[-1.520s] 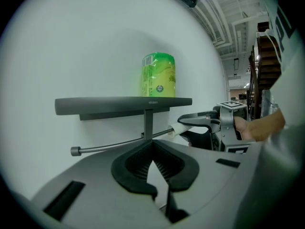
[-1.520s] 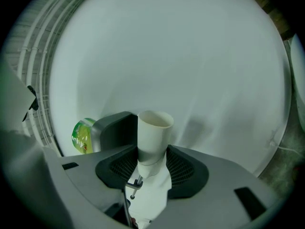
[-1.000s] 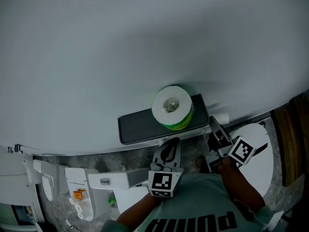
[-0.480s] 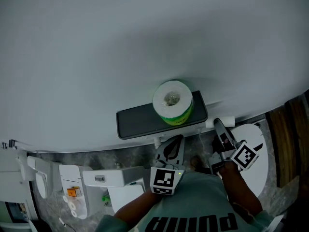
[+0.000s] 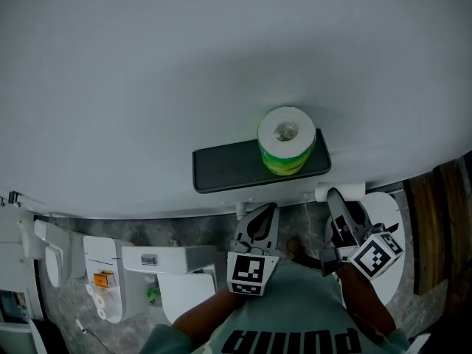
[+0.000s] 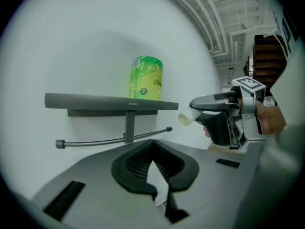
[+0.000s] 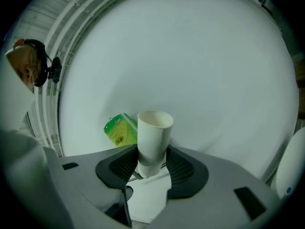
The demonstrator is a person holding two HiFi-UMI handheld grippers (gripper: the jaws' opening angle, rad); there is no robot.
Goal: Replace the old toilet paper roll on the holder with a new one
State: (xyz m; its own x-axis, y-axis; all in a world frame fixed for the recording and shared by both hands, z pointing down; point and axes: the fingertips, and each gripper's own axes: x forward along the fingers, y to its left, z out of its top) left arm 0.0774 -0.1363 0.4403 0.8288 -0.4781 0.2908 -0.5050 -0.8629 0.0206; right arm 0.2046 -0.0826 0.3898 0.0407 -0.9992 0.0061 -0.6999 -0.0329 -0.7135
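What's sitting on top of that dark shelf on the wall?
A new paper roll in green wrap stands on end toward the right end of the shelf. Nothing else shows on it. The patch under the roll is covered and cannot be seen.

Dim, flat, soft light everywhere. Head view's murky and grey-blue, darker toward the edges; both gripper views are heavy fisheye with black corners, nearest parts slightly blurry.
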